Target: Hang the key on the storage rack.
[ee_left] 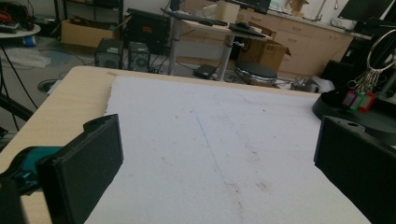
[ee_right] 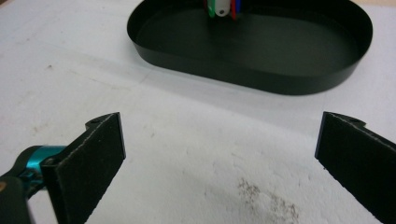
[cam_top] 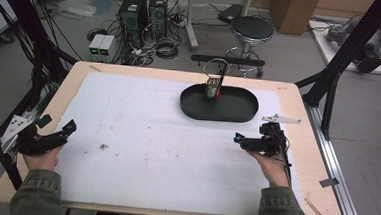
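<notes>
The high view shows a wooden table covered by a white mat, with a black oval tray at the far side. In the tray stands a small stand with a wire ring, and coloured key tags hang from it.

The left gripper is held by the person's left hand at the near left edge of the mat. The right gripper is held by the right hand at the near right side, just before the tray.

In the left gripper view the two black jaws stand wide apart with nothing between them. Bare mat lies between and ahead of the fingers, and the tray with its key tags is far ahead, beyond the right finger. This view also shows the ring of the stand and the room behind.

In the right gripper view the jaws are also wide apart and empty. The tray lies straight ahead of the fingers, near them, and only the lower ends of the key tags are visible at the top edge. A dark smudge on the mat lies between the fingers.
</notes>
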`<state>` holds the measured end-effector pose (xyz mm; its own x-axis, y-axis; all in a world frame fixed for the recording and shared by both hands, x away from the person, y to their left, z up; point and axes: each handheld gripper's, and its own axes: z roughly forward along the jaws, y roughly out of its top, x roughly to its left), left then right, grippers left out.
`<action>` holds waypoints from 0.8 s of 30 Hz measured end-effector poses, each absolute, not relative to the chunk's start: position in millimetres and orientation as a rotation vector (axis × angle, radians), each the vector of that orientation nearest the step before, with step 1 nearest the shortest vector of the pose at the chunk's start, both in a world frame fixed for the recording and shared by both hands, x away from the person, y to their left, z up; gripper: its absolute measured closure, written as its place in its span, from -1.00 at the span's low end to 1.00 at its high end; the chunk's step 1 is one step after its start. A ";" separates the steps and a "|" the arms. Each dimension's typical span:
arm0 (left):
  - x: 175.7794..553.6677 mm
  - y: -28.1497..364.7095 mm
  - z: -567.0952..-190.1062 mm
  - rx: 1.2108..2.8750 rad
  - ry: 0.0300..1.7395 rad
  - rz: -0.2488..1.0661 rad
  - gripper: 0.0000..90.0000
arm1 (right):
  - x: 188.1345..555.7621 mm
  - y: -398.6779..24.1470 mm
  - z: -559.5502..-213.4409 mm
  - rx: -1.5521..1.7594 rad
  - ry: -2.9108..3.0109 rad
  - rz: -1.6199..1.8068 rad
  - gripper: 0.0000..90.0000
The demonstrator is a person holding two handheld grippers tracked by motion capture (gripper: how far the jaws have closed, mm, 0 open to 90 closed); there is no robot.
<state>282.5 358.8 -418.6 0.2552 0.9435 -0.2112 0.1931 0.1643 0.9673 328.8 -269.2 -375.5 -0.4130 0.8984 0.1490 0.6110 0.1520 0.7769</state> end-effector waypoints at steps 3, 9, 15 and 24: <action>282.2 358.4 -418.5 1.308 1.203 0.781 -0.96 | 321.7 -271.2 -383.3 1.462 2.060 1.135 -0.99; 281.3 357.9 -418.2 1.313 1.205 0.782 -0.96 | 307.7 -273.0 -395.5 1.473 2.048 1.120 -0.99; 280.8 357.0 -418.1 1.317 1.206 0.780 -0.96 | 295.5 -271.4 -401.6 1.449 2.026 1.099 -0.99; 277.6 357.3 -418.3 1.313 1.211 0.777 -0.96 | 280.7 -272.4 -408.6 1.436 1.937 1.100 -0.99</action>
<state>277.6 357.3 -418.3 0.2533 0.9442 -0.2104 0.2029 0.1608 0.9659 280.7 -272.4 -408.6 -0.3292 0.9410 0.0783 0.5495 0.1235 0.8263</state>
